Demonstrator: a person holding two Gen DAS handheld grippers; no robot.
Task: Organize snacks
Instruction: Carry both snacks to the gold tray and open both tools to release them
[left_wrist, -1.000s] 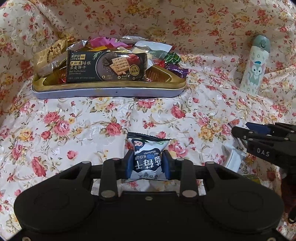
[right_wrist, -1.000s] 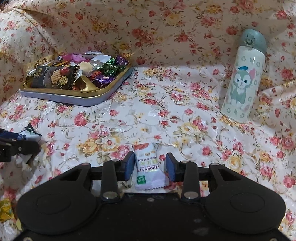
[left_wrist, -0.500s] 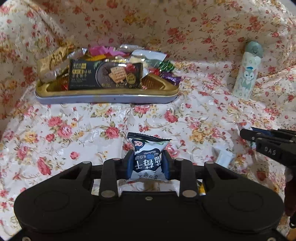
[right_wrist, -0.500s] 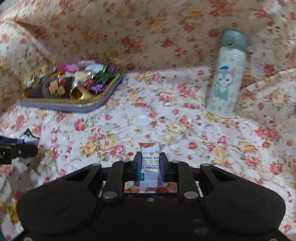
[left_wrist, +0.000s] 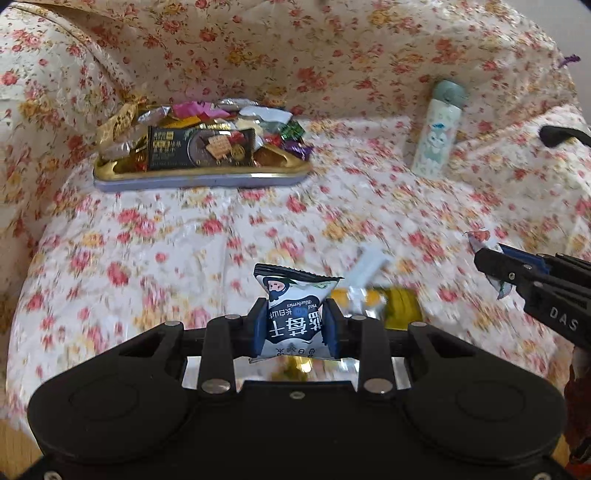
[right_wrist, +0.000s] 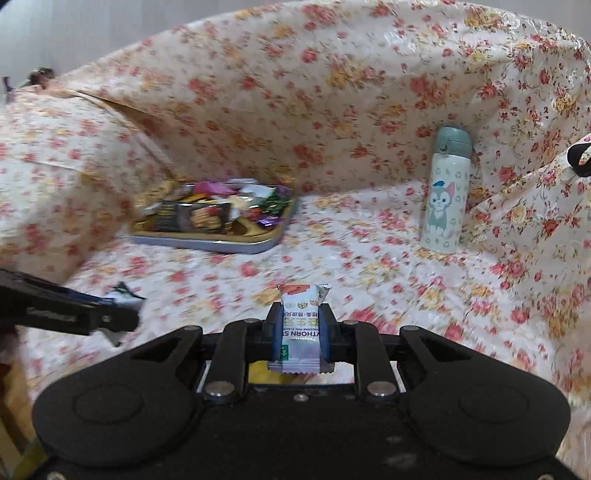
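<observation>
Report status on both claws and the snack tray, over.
Left claw shut on blueberry packet. Right claw shut on hawthorn stick packet. Both off the cloth, tray ahead, heaped. Loose wrappers below; path to tray open.

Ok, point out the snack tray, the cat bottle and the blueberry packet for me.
snack tray (left_wrist: 199, 181), left wrist view, on its blue front wall.
cat bottle (right_wrist: 445, 199), right wrist view, on the cat picture.
blueberry packet (left_wrist: 293, 314), left wrist view, on its printed front.
</observation>
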